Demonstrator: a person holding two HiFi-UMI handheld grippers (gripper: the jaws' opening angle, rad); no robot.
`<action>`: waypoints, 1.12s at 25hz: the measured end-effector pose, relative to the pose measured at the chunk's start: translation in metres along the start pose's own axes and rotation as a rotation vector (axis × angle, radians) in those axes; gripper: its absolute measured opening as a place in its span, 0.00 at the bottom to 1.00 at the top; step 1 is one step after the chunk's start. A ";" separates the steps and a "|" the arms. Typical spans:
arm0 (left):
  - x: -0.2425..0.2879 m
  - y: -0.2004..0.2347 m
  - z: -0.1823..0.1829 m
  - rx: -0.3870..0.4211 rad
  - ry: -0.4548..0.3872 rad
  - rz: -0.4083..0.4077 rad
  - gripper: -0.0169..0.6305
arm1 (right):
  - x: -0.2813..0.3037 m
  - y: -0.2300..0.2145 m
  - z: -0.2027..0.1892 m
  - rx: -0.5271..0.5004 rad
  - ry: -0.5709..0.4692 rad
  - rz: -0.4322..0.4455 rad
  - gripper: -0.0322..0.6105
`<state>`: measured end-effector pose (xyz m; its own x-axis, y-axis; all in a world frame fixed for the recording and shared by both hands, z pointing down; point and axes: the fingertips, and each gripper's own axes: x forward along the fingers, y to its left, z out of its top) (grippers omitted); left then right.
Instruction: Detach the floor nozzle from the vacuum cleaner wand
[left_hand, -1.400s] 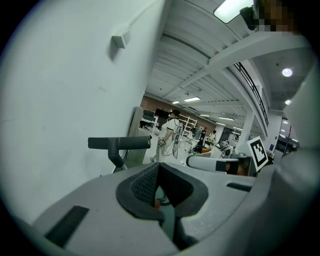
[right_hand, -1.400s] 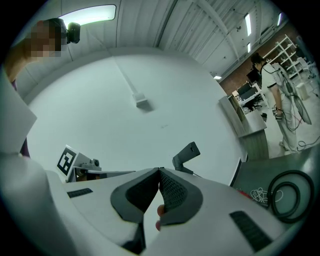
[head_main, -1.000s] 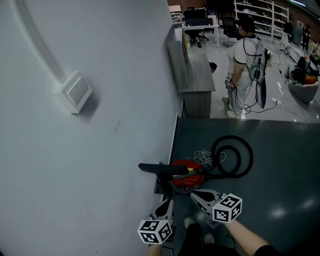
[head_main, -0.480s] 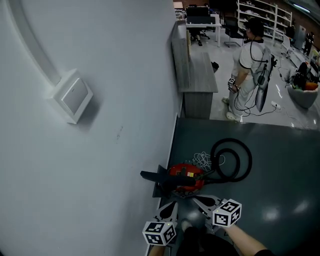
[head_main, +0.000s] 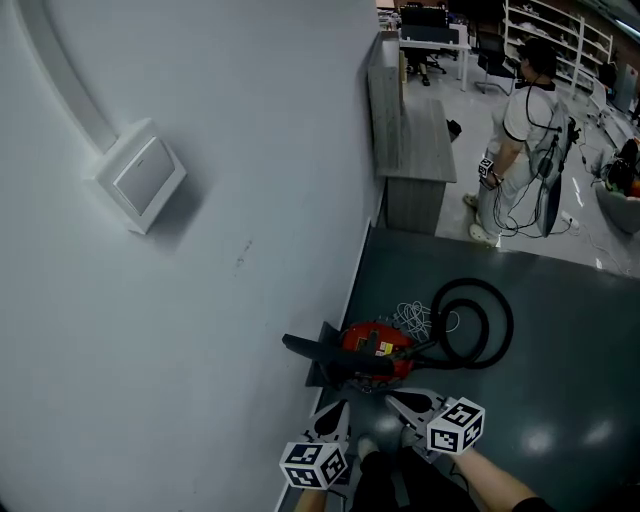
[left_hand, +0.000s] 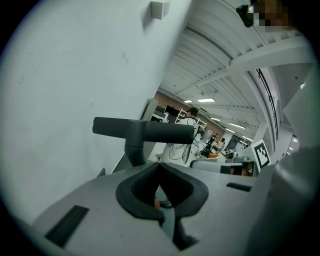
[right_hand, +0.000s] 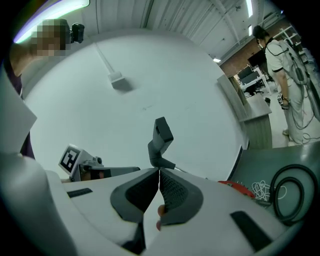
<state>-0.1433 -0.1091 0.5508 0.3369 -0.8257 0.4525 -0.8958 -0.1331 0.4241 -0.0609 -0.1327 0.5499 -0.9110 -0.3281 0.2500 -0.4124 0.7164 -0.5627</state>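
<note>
1. Because both grippers are shut tight with nothing in them, the left gripper (left_hand: 160, 172) and the right gripper (right_hand: 159, 175) cannot grab anything yet. If they push on like this, they may only bump the dark grey, T-shaped floor nozzle (left_hand: 142, 131) and knock it away.
2. The nozzle is just past the jaw tips, close to the big white wall (head_main: 200, 300) on the left. A hard pull could scrape it on the wall.
3. The round red vacuum cleaner body (head_main: 375, 350) sits on the dark floor (head_main: 560, 400), right beside the nozzle. If only the nozzle gets pulled and nothing holds the wand, the whole cleaner could slide along and the nozzle would stay on.
4. The looped black hose (head_main: 478, 322) and the tangled white cord (head_main: 408, 318) lie on the far side of the body. They could snag if the cleaner moves.
5. The place where the nozzle joins the wand hides behind the jaws in both gripper views. In the head view it is small and dark, so I cannot tell where the wand ends or if there is a button to press.
6. The person's hands are cut off at the near edge of the head view.
</note>
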 end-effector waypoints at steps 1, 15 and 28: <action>0.001 0.003 0.000 -0.012 -0.019 0.007 0.03 | 0.002 -0.002 -0.003 -0.019 0.006 0.004 0.08; 0.046 0.036 -0.011 -0.042 -0.210 -0.020 0.28 | 0.060 -0.046 -0.054 -0.764 0.161 -0.042 0.23; 0.073 0.050 0.006 0.016 -0.297 -0.026 0.36 | 0.115 -0.067 -0.066 -0.912 0.169 0.029 0.35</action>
<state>-0.1649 -0.1795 0.6000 0.2620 -0.9460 0.1911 -0.8933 -0.1627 0.4191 -0.1381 -0.1775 0.6679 -0.8803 -0.2597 0.3970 -0.1688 0.9535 0.2495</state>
